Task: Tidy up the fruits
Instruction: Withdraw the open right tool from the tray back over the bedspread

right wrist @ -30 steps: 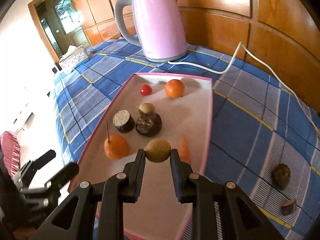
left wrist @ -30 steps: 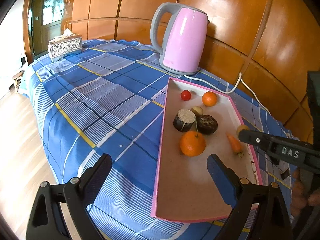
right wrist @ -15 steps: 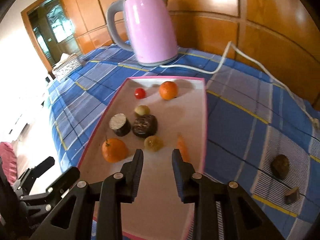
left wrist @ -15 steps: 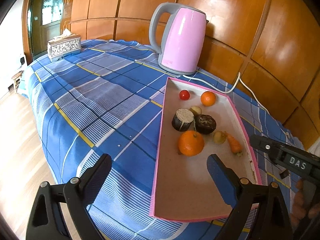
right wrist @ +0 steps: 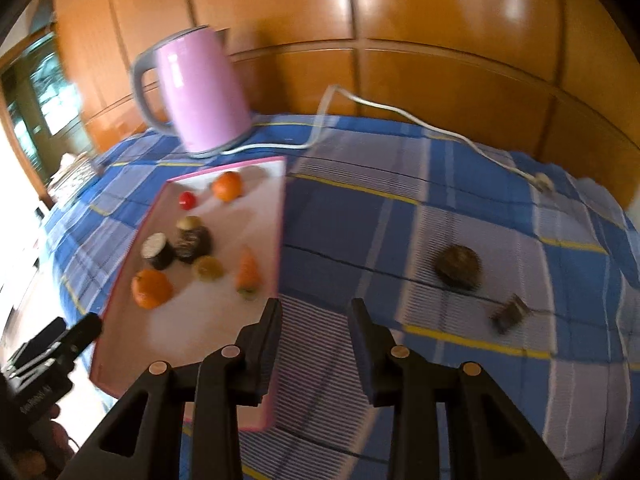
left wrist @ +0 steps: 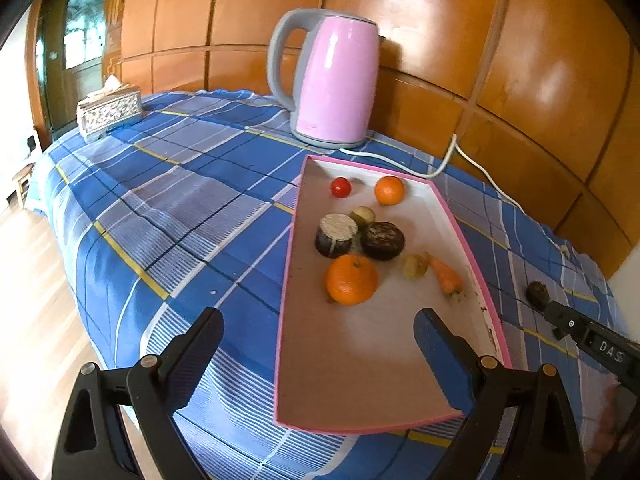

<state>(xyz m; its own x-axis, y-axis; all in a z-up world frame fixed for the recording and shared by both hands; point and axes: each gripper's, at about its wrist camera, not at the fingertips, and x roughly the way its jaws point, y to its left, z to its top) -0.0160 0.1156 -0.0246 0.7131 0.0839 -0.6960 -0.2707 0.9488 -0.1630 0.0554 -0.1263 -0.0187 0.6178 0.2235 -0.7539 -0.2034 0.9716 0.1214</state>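
Our left hand-held gripper (left wrist: 318,330) hangs released, its blue-padded jaws spread wide with nothing between them, above the near end of the shallow pink-rimmed cardboard tray (left wrist: 468,240) on the counter covered with a blue plaid cloth (left wrist: 180,208). Just ahead of these jaws lies a large round orange (left wrist: 351,279); beyond it sit a dark cut fruit with a pale face (left wrist: 335,234), a dark wrinkled round fruit (left wrist: 383,240), a small yellow-green fruit (left wrist: 414,266) and a small orange carrot (left wrist: 446,276). Farther off in the tray rest another small greenish fruit (left wrist: 363,215), a red cherry tomato (left wrist: 340,187) and a smaller orange (left wrist: 389,189). Past the tray stands a pink electric kettle with a grey handle (left wrist: 334,80).

Our right hand-held gripper (right wrist: 315,326) is opening, empty, over the cloth just right of the tray's edge. Ahead and to its right, on the cloth, lie a dark round fruit (right wrist: 458,266) and a small dark piece (right wrist: 510,314), well apart from the tray.
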